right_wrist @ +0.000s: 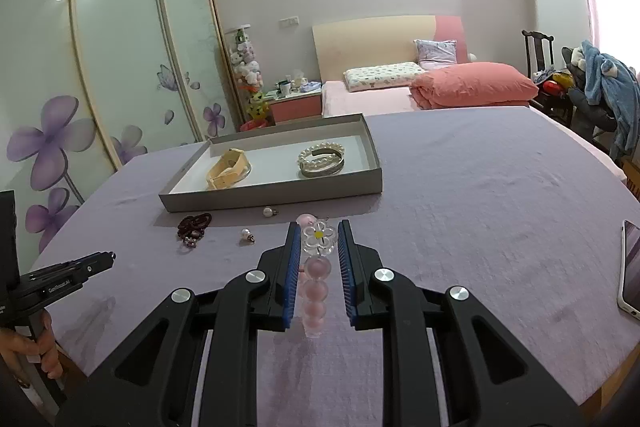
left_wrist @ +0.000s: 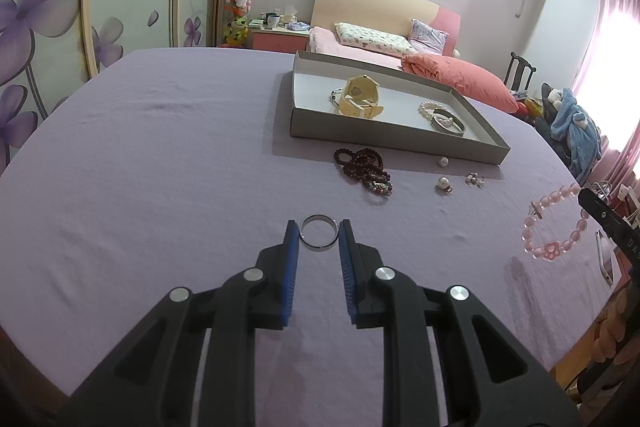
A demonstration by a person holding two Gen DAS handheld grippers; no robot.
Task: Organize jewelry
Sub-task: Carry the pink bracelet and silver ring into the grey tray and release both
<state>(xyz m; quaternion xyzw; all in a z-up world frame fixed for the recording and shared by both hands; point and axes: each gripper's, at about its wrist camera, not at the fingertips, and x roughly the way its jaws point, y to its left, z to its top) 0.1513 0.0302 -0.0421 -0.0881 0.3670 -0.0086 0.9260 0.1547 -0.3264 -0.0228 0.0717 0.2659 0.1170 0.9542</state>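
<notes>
My left gripper [left_wrist: 319, 231] is shut on a silver ring [left_wrist: 319, 237], held between its blue fingertips just above the purple cloth. My right gripper [right_wrist: 319, 233] is shut on a pink bead bracelet [right_wrist: 316, 281] with a clear flower charm; the same bracelet hangs from it in the left wrist view [left_wrist: 554, 225]. A grey tray [left_wrist: 396, 139] holds a cream watch [left_wrist: 360, 97], a pearl bracelet [left_wrist: 432, 108] and a silver bangle [left_wrist: 448, 125]. A dark red bead strand [left_wrist: 364, 169], two pearl pieces [left_wrist: 443, 183] and small earrings [left_wrist: 475, 179] lie in front of the tray.
A white phone [right_wrist: 630, 267] lies at the table's right edge. A bed with pink bedding [right_wrist: 472, 85] stands behind the table, a wardrobe with purple flowers [right_wrist: 52, 143] to the left. A chair with blue clothing [right_wrist: 604, 83] is at far right.
</notes>
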